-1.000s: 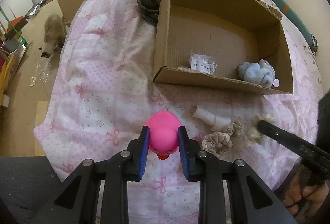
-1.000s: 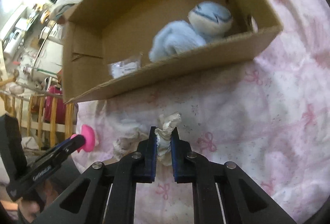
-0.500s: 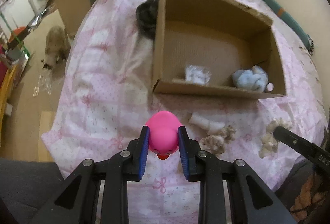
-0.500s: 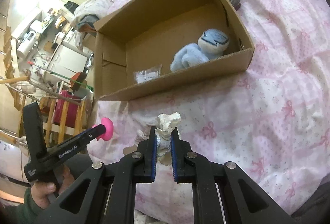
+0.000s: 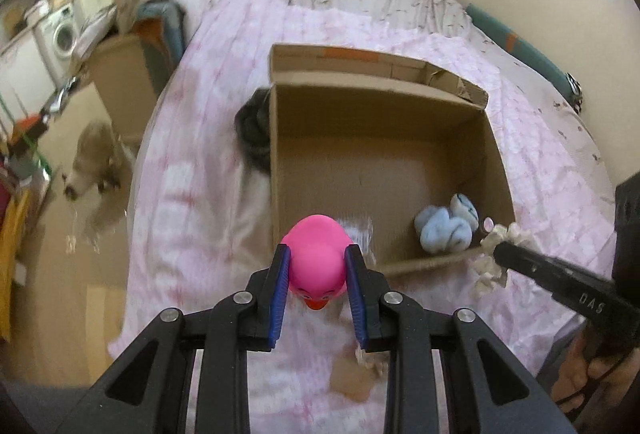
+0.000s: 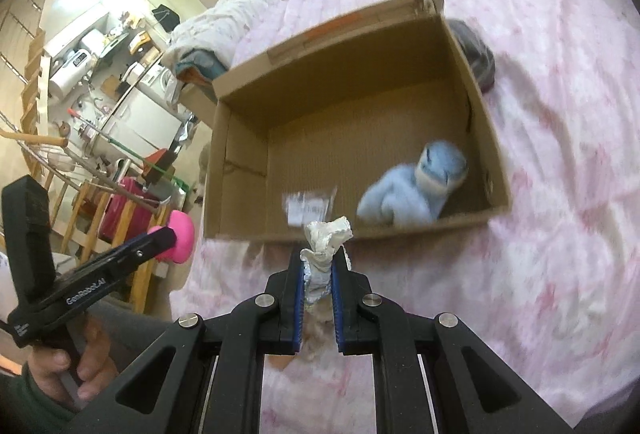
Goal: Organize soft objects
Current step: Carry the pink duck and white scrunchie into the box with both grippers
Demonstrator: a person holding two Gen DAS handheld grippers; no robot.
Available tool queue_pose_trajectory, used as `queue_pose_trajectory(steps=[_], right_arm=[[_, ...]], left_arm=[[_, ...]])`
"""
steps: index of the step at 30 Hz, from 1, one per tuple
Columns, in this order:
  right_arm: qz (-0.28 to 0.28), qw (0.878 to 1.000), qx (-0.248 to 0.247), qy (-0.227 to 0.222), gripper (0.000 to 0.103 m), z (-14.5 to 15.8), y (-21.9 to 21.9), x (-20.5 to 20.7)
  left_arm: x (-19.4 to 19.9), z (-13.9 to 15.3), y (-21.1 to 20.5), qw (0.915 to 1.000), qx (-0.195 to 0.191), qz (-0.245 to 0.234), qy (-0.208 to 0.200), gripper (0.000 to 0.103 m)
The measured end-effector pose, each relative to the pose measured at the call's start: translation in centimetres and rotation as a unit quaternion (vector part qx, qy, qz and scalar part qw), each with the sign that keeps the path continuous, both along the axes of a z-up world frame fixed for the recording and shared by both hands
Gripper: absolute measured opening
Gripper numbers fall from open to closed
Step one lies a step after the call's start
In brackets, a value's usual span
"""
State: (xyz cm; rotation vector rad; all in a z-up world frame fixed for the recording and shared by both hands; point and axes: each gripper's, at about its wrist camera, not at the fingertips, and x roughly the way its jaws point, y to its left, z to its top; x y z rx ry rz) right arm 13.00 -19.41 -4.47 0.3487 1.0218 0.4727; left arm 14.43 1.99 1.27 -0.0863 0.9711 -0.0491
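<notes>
Left gripper (image 5: 317,274): we are clamping the pink duck (image 5: 317,258) above the box's (image 5: 496,150) near edge.
Right gripper (image 6: 317,276): we are pinching the cream scrunchie (image 6: 326,240), lifted beside the box.
Box: holding a blue plush (image 6: 416,190).

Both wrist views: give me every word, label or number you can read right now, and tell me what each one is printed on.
"GenRobot.AI": on the side of the left gripper, seen from the right wrist view.
"DAS": on the arm of the right gripper, left wrist view; the rest of the word is hidden.
Printed label on the clear plastic packet in the cardboard box: too blurred to read.
</notes>
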Motion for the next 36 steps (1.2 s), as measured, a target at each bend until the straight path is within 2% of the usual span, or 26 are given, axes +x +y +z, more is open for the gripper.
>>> queue_pose_trajectory(steps=[6, 11, 13, 16, 19, 25, 30, 36], right_arm=[[-0.006, 1.0, 0.003, -0.023, 0.013, 0.6, -0.5, 2.6], [-0.006, 1.0, -0.001, -0.027, 0.013, -0.1, -0.4, 4.8], [-0.008, 0.999, 0.032, -0.033, 0.013, -0.3, -0.7, 5.2], [-0.018, 0.998, 0.044, -0.029, 0.014, -1.2, -1.0, 5.7], [-0.021, 0.999, 0.027, -0.018, 0.013, -2.5, -0.6, 6.0], [-0.019, 1.0, 0.015, 0.001, 0.014, -3.8, -0.2, 6.1], [-0.013, 1.0, 0.007, 0.002, 0.014, -4.1, 0.4, 6.0], [-0.012, 1.0, 0.012, 0.005, 0.014, -4.1, 0.5, 6.1]], left_arm=[[3.2, -0.3, -0.9, 0.9999, 0.009, -0.012, -0.008, 0.025], [5.2, -2.1, -1.6, 0.9998, 0.014, -0.012, -0.002, 0.025], [5.5, -2.8, -1.8, 0.9997, 0.014, -0.017, -0.005, 0.025], [5.7, -4.3, -2.0, 0.9992, -0.003, -0.038, -0.016, 0.025], [5.7, -5.3, -1.6, 0.9997, -0.002, -0.022, -0.008, 0.025], [6.0, -6.2, -1.6, 0.9996, 0.006, -0.026, 0.001, 0.025], [5.9, -6.3, -1.8, 0.9994, 0.023, -0.024, -0.002, 0.025], [5.9, -6.1, -1.8, 0.9995, 0.019, -0.023, -0.005, 0.025]])
